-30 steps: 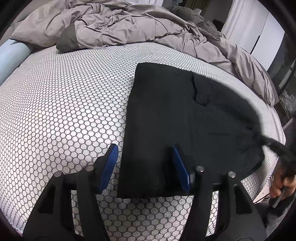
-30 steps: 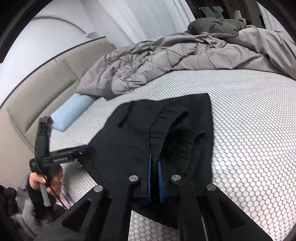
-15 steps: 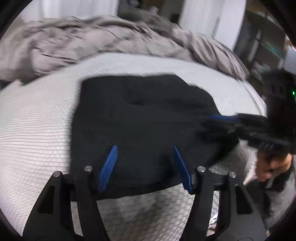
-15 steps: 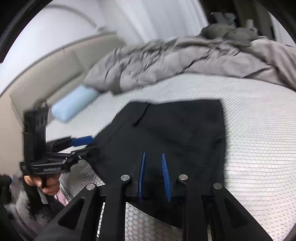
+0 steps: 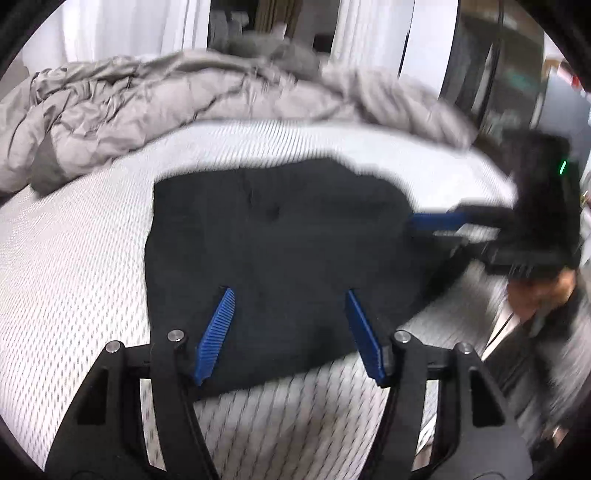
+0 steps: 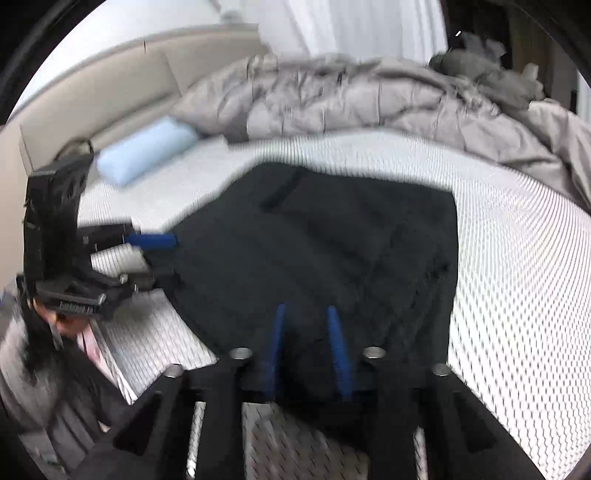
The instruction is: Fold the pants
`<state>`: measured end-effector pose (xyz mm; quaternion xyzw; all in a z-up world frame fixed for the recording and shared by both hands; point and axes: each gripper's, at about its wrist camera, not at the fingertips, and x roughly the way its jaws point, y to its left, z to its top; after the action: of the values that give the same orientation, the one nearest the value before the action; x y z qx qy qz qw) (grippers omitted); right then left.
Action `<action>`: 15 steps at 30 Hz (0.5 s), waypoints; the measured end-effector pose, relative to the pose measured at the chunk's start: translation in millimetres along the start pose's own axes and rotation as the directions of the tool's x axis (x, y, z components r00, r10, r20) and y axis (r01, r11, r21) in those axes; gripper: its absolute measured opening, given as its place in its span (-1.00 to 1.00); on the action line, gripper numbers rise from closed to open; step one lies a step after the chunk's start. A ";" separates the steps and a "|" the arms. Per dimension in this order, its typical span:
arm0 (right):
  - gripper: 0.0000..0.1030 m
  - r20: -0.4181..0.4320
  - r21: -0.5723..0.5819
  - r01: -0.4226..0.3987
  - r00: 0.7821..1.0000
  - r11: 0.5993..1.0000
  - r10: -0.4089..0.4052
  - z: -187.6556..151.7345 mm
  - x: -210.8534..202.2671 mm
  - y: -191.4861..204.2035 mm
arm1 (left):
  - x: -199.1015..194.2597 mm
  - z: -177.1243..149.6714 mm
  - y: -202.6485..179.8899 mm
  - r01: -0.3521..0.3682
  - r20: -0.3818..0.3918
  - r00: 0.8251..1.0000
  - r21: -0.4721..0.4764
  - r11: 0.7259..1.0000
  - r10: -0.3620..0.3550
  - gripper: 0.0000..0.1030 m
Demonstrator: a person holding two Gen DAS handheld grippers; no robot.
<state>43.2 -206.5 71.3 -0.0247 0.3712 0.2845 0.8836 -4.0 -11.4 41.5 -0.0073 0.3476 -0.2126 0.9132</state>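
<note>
Left tool (image 5: pixel 290 328): black frame, blue ribbed pads spread wide, nothing between them; poised over the near edge of the folded black fabric pants (image 5: pixel 280 258). Right tool (image 6: pixel 307 350): same make, blue pads parted by a narrow gap, empty, above the near edge of the pants (image 6: pixel 332 258). Pants: a flat, roughly rectangular dark bundle lying on the white hexagon-patterned mattress cover (image 5: pixel 74 277) of the bed. Long axis: in the left wrist view it runs from the near edge away toward the crumpled grey duvet (image 5: pixel 166 96); the right corner trails off toward the right tool (image 5: pixel 436 227), whose pads sit just beside that corner; contact cannot be judged through the blur. Right wrist view only: pale blue cylindrical bolster (image 6: pixel 147 147), beige padded headboard (image 6: pixel 103 88), a dark slit-like seam on the far part of the pants, and the left tool (image 6: pixel 155 254) seen side-on at the left edge of the pants. Left wrist view only: white curtains (image 5: pixel 110 33) and a dark cabinet (image 5: pixel 498 74) beyond the bed. Both views are motion-blurred.
</note>
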 end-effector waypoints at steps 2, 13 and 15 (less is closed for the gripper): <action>-0.08 -0.007 -0.005 -0.012 1.000 1.000 0.011 13.5 19.2 10.9 | 17.0 18.9 -2.9 -0.019 -0.015 1.000 0.018 1.000 0.020 0.24; -0.14 -0.170 0.065 0.042 0.985 0.997 -0.031 8.2 34.7 -29.1 | 65.7 13.5 7.2 -0.035 -0.142 0.989 0.111 0.993 0.051 0.42; -0.13 -0.150 0.057 0.069 0.987 0.996 -0.060 6.3 23.9 -30.1 | 60.9 13.5 4.4 -0.053 -0.140 0.988 0.117 0.992 0.069 0.42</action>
<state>76.4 -218.5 54.8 -0.0301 0.4434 0.2415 0.8627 47.0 -33.1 12.5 0.0704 0.4000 -0.2039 0.8908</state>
